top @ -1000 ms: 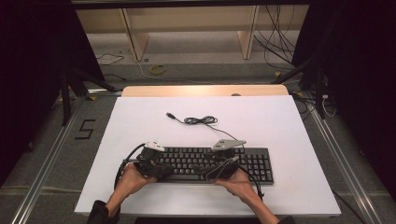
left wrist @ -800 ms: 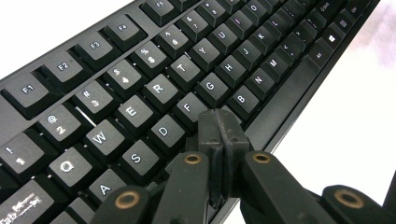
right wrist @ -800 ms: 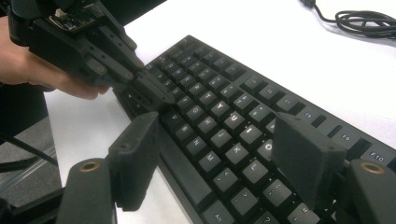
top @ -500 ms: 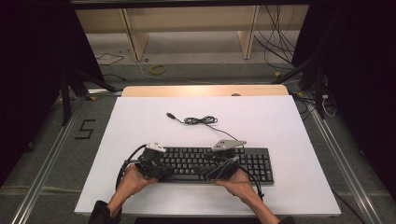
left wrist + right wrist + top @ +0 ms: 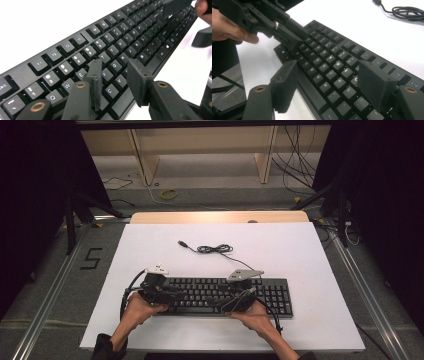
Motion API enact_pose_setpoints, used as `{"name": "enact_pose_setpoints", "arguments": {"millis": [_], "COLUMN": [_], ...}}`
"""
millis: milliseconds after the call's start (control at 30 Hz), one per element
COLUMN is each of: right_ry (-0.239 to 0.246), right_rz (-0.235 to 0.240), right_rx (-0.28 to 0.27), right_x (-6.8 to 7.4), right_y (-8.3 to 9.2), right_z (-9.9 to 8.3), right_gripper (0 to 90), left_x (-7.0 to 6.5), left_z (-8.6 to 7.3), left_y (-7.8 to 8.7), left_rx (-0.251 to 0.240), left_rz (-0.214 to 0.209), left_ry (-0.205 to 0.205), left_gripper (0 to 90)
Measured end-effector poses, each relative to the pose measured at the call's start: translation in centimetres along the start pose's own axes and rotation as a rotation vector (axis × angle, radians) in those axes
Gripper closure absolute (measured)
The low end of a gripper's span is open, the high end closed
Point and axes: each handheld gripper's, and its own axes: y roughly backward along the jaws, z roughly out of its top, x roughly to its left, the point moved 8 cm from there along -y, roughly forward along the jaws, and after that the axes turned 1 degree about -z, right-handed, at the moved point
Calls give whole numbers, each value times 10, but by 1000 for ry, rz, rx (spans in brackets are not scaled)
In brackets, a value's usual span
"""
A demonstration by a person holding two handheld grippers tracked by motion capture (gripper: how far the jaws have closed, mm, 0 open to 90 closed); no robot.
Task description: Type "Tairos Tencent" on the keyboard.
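Black full-size plastic keyboard (image 5: 225, 296) flat on white tabletop (image 5: 300, 250), toward 6 o'clock edge.

Left tool (image 5: 115, 82) over keyboard's 9 o'clock end, above letter keys; jaws narrowly apart, nothing between them; key contact unclear.

Right tool (image 5: 329, 85) at mid-keyboard, jaws spread wide, straddling near edge: one pad (image 5: 284, 83) off front edge, other over key rows. Holds nothing.

Coiled black USB cable (image 5: 212, 249) on tabletop at 12 o'clock of keyboard, running back to it.
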Motion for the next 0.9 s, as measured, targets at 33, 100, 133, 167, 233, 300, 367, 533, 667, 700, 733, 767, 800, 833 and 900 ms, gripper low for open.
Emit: {"name": "enact_pose_setpoints", "arguments": {"millis": [33,100,133,167,233,300,367,533,667,700,733,767,800,833,900], "right_ry": [0,-1,0,0,1,0,0,3,5,6,7,6,5,5,6], "right_rz": [0,2,1,1,1,2,4,4,4,4,4,4,4,4,4], "right_rx": [-2,-2,-1,-1,1,0,3,4,6,7,7,7,7,7,6], "right_x": [0,0,0,0,1,1,1,1,2,2,2,2,2,2,2], "right_y": [0,0,0,0,0,-1,-1,-2,-2,-2,-3,-3,-3,-3,-3], "right_z": [0,0,0,0,0,0,0,-1,-1,-1,-2,-2,-2,-2,-2], "right_gripper": [334,334,334,334,334,334,334,334,333,333,333,333,332,332,333], "left_x": [1,2,3,4,6,7,8,11,13,14,14,15,16,17,18], "left_z": [1,2,2,3,4,5,6,8,9,9,9,9,9,9,9], "left_y": [1,2,2,2,2,3,4,3,3,2,2,2,1,1,0], "left_rx": [-2,-10,-13,-15,-23,-27,-34,-41,-44,-46,-47,-48,-48,-50,-48], "left_rz": [2,9,13,17,23,29,28,36,33,34,35,36,37,38,37], "left_ry": [5,12,17,17,19,23,28,30,33,35,37,41,45,47,48], "left_gripper": [600,556,533,510,479,447,418,371,353,350,343,337,331,326,324]}}
